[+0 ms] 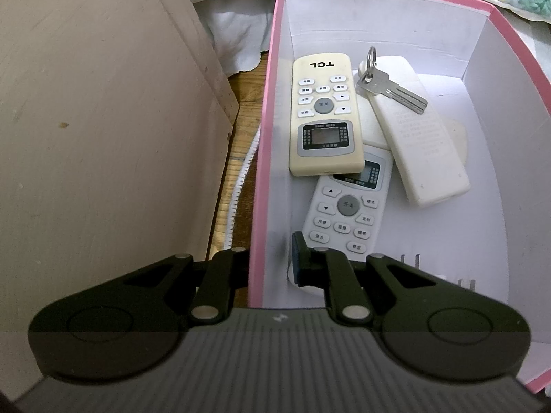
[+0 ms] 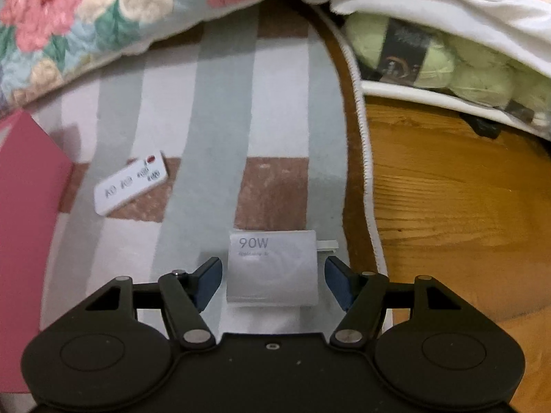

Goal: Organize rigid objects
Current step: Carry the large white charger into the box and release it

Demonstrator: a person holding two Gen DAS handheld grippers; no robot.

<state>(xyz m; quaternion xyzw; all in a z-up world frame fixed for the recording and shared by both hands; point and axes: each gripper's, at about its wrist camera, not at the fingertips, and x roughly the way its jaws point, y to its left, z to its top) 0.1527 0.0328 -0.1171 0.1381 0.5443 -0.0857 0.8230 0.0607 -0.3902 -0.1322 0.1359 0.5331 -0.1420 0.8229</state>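
In the left wrist view a pink box [image 1: 261, 158] with a white inside holds a cream TCL remote [image 1: 323, 113], a white remote [image 1: 347, 213], a face-down white remote [image 1: 420, 137] and a silver key on a ring [image 1: 389, 86]. My left gripper [image 1: 272, 258] straddles the box's left wall, one finger inside and one outside; the jaws stand apart with the wall between them. In the right wrist view a white 90W charger [image 2: 272, 272] lies on the striped rug between the open fingers of my right gripper [image 2: 272, 282]. A small white remote [image 2: 132, 182] lies on the rug to the left.
A beige cabinet side [image 1: 103, 120] stands left of the box, with a white ribbed cord [image 1: 237, 186] on the wooden floor between them. In the right wrist view a pink box side [image 2: 27, 213] is at left, a floral quilt [image 2: 86, 17] behind, wooden floor [image 2: 447, 189] at right, green yarn balls [image 2: 447, 65].
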